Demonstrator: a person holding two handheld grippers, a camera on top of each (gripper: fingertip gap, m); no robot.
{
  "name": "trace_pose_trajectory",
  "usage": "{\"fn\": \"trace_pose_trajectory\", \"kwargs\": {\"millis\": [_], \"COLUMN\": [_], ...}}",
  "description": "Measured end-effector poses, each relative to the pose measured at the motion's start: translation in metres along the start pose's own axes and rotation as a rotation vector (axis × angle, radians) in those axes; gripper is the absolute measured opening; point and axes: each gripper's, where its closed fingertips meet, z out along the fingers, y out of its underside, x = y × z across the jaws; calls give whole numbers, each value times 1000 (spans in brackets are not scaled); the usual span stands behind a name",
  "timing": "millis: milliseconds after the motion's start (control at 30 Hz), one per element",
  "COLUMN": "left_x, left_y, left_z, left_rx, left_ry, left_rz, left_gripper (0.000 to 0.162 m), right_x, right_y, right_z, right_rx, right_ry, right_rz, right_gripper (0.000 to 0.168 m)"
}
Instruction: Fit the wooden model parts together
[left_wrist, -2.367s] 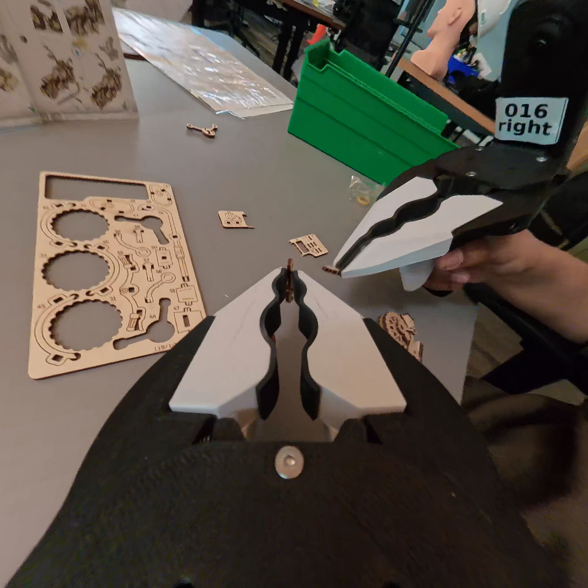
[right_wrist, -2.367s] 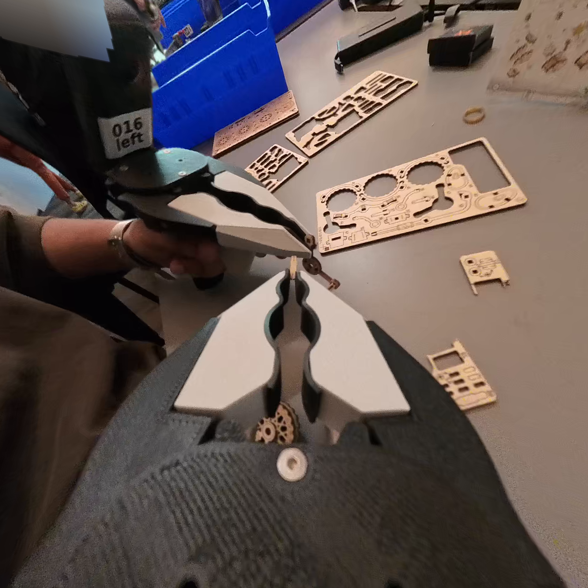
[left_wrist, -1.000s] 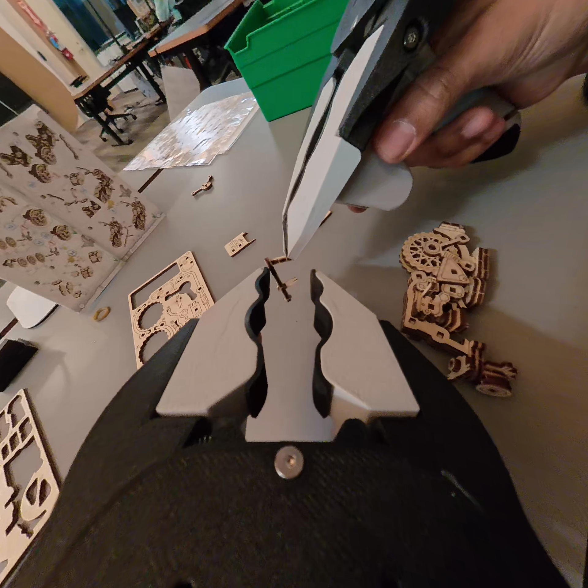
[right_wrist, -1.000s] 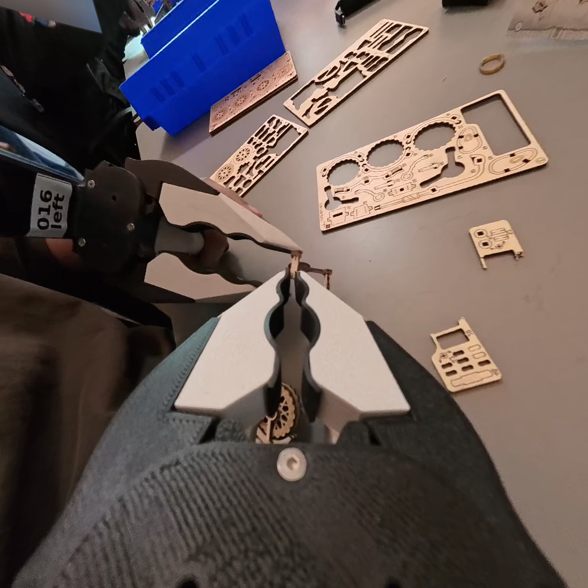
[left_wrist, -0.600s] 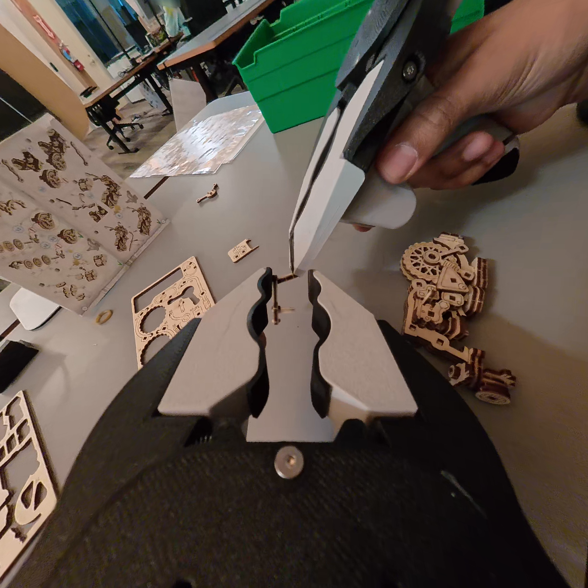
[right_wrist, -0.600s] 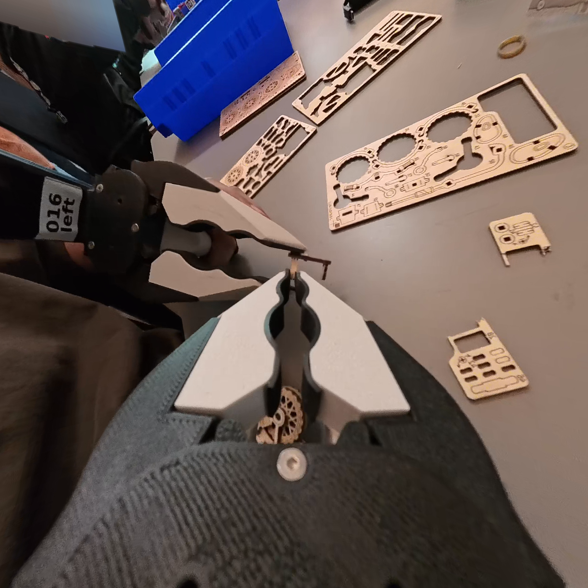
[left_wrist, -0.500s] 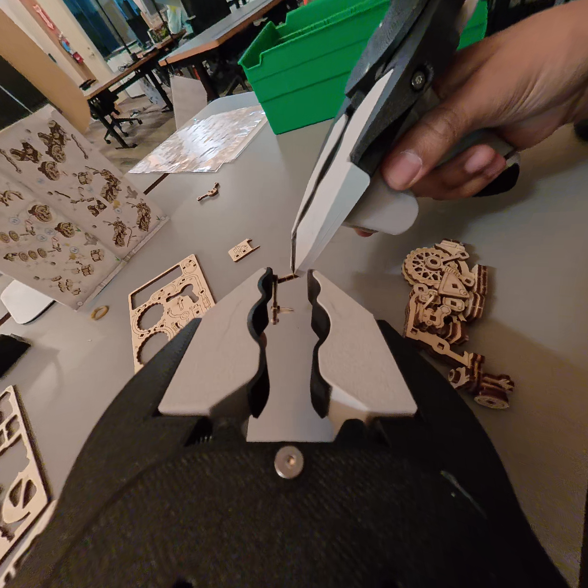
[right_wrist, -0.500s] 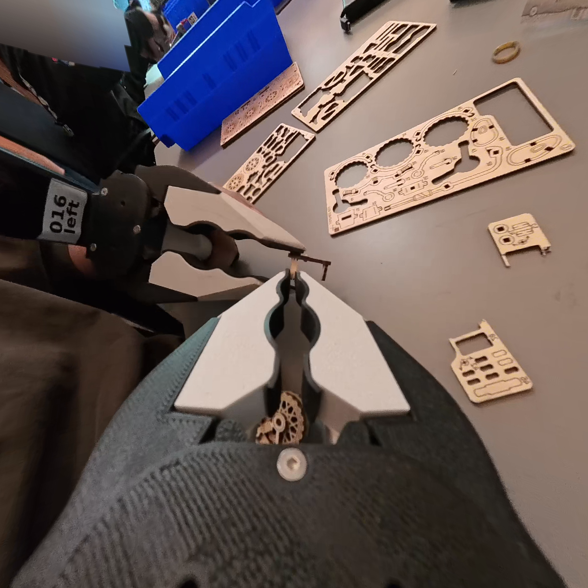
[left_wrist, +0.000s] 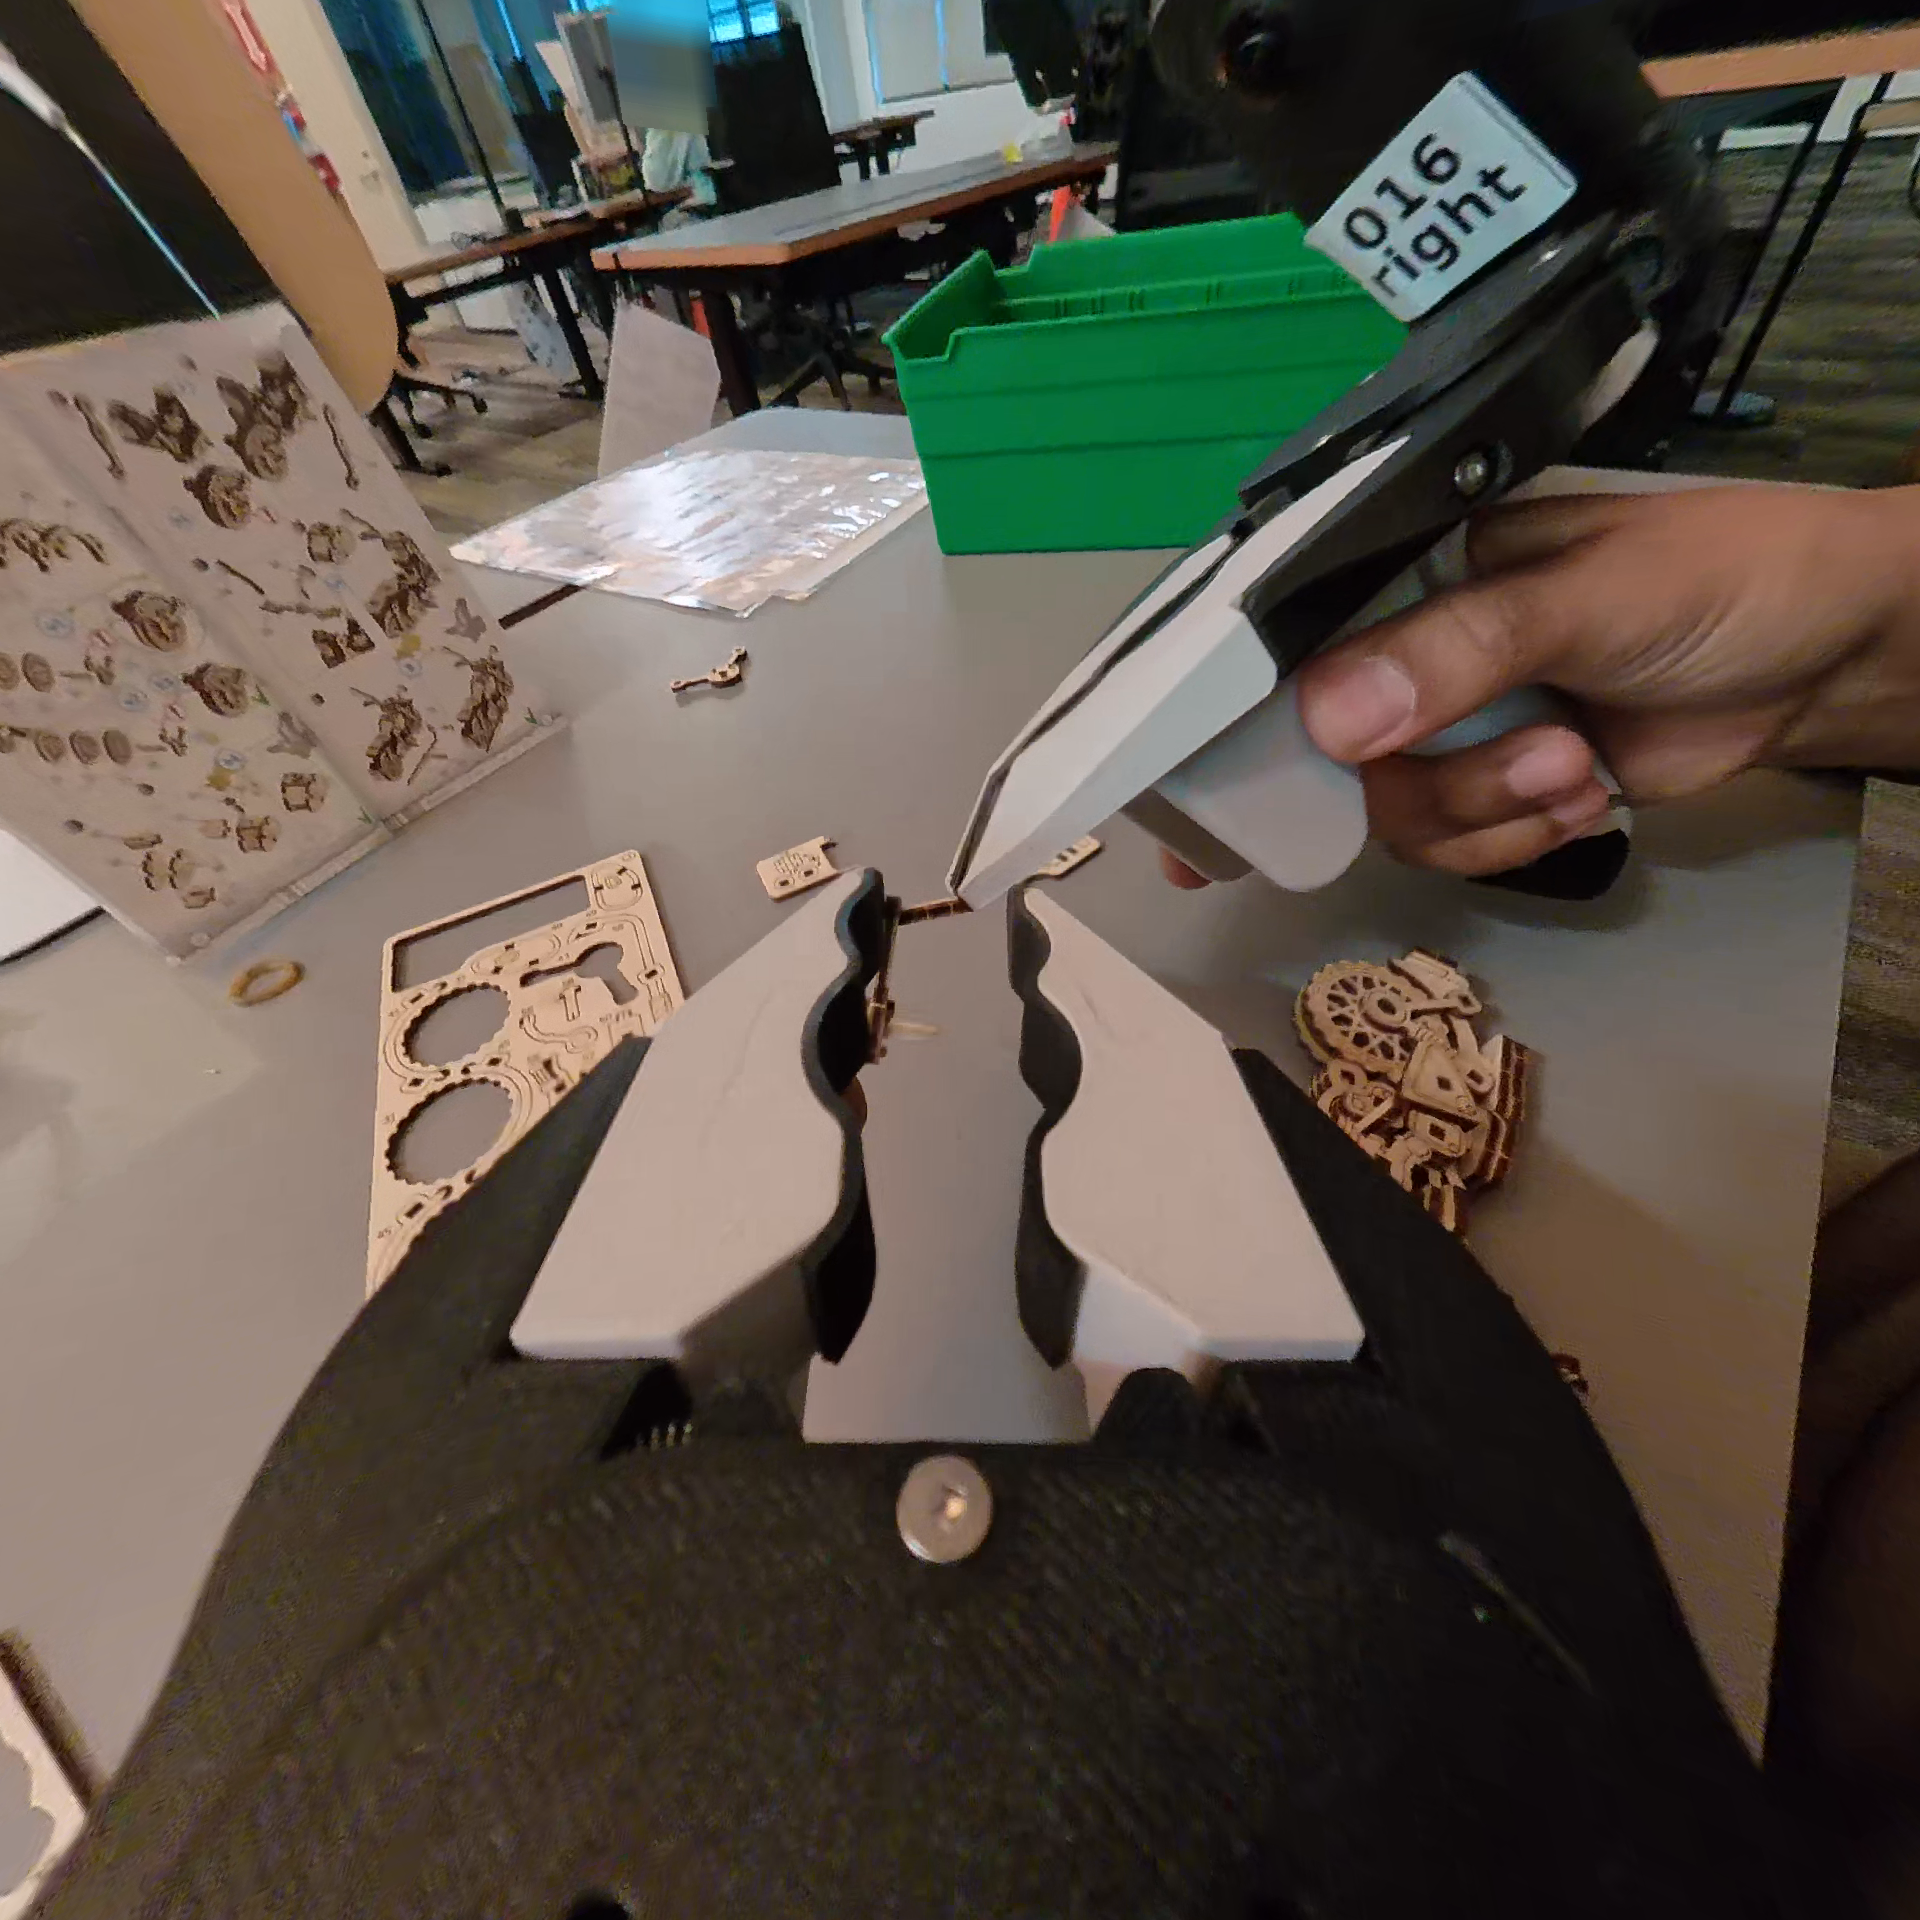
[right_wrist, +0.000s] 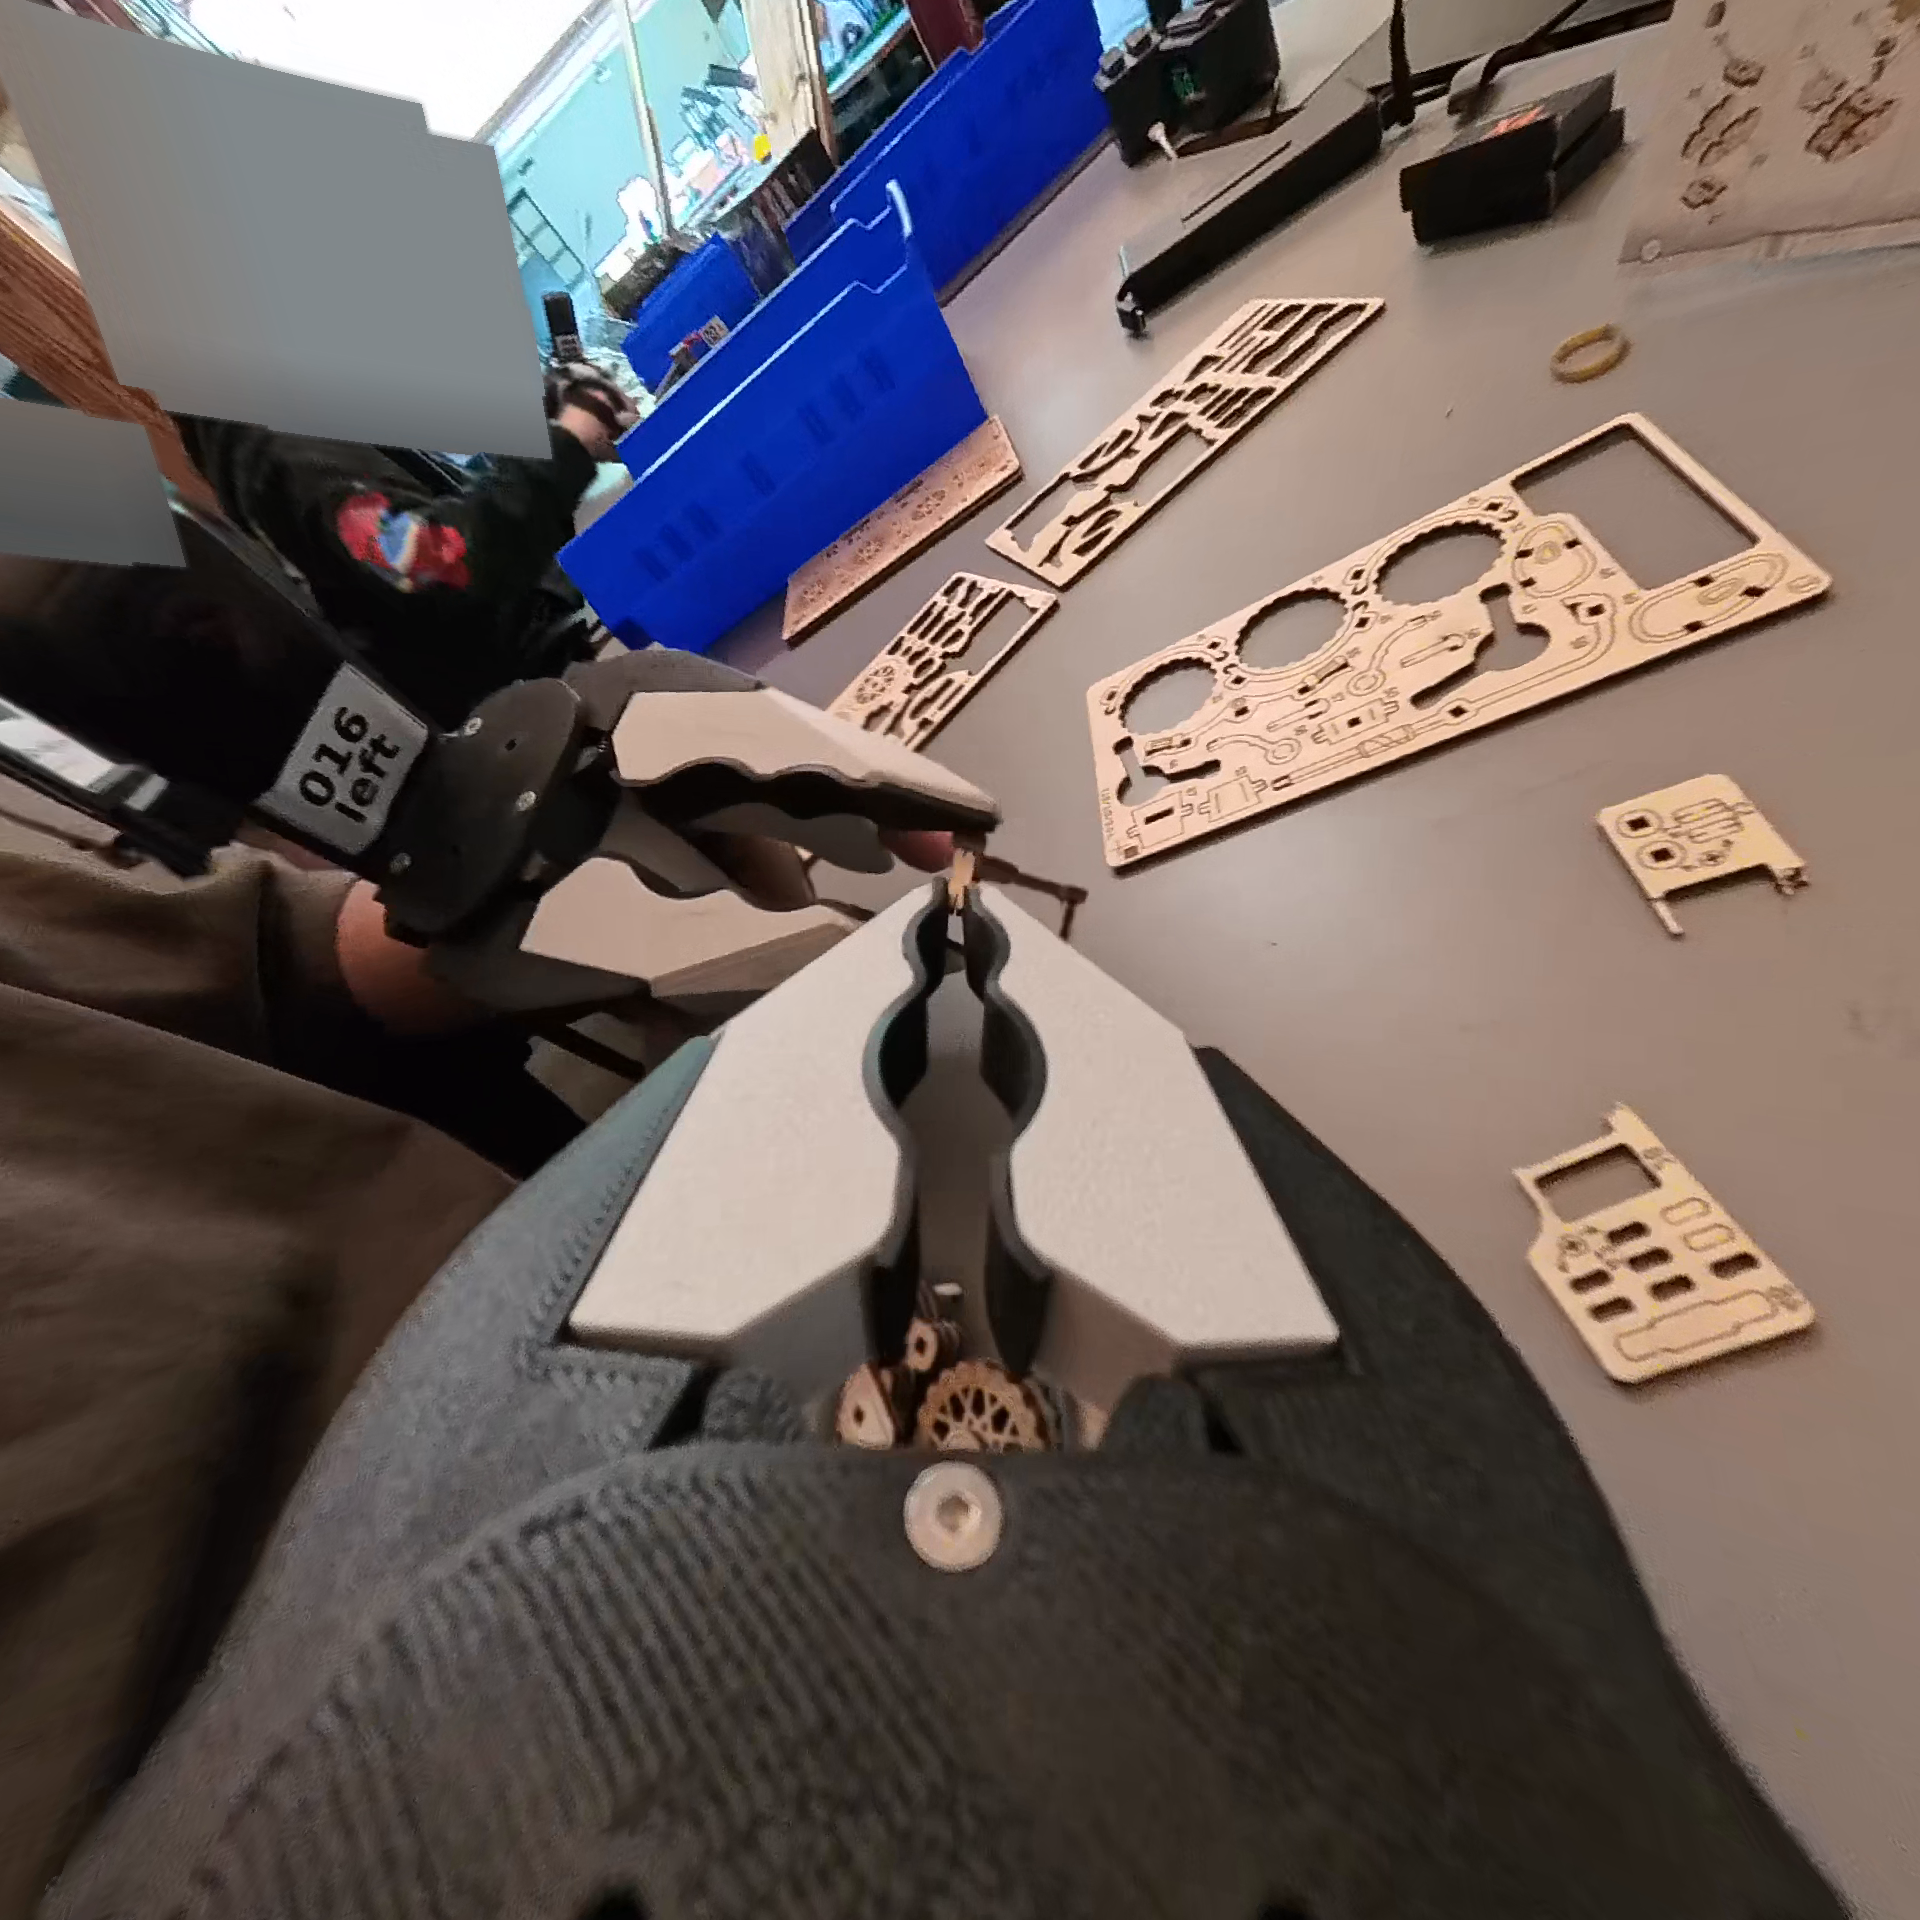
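Note:
My right gripper is shut on a thin, dark L-shaped wooden part. In the left wrist view the right gripper comes in from the upper right. It holds the part between the tips of my left gripper. The left gripper is open, and the part's long leg lies along the inner pad of its left finger. The right wrist view shows the left gripper open at the left. A partly built wooden model lies on the grey table to the right.
Punched-out wooden sheets and small flat offcuts lie on the table. A green bin stands at the back and blue bins to the left. An instruction sheet, a foil bag and a rubber band lie nearby.
Both grippers have lifted and tilted up. The right gripper now comes in at a flatter angle, and the part has swung against the left finger's inner pad. The left gripper stays open.

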Motion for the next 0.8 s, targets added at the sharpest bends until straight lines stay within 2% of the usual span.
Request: {"fn": "trace_pose_trajectory", "kwargs": {"millis": [33, 267, 367, 500, 600, 700, 800], "left_x": [1, 6, 14, 6, 3, -16, -30], "left_y": [-1, -5, -8, -12, -15, -11, 6], "left_z": [0, -4, -6, -9, -15, -17, -16], "left_rx": [9, 44, 58, 75, 92, 64, -38], "left_ry": [-1, 69, 132, 59, 84, 55, 43], "left_rz": [14, -5, -37, 89, 83, 66, 60], "left_gripper": [20, 20, 10, 23, 32, 33, 34], "right_x": [-1, -5, -7, 0, 5, 14, 27], "right_y": [0, 2, 2, 2, 0, -6, -5], "right_z": [-1, -2, 0, -2, -6, -13, -18], "right_rx": [0, -13, -6, -16, -13, 3, -17], "right_ry": [-16, -102, -117, -81, -68, -41, 15], "right_rz": [13, 62, 85, 60, 60, 48, 19], "right_gripper": [1, 1, 1, 1, 2, 1, 1]}}
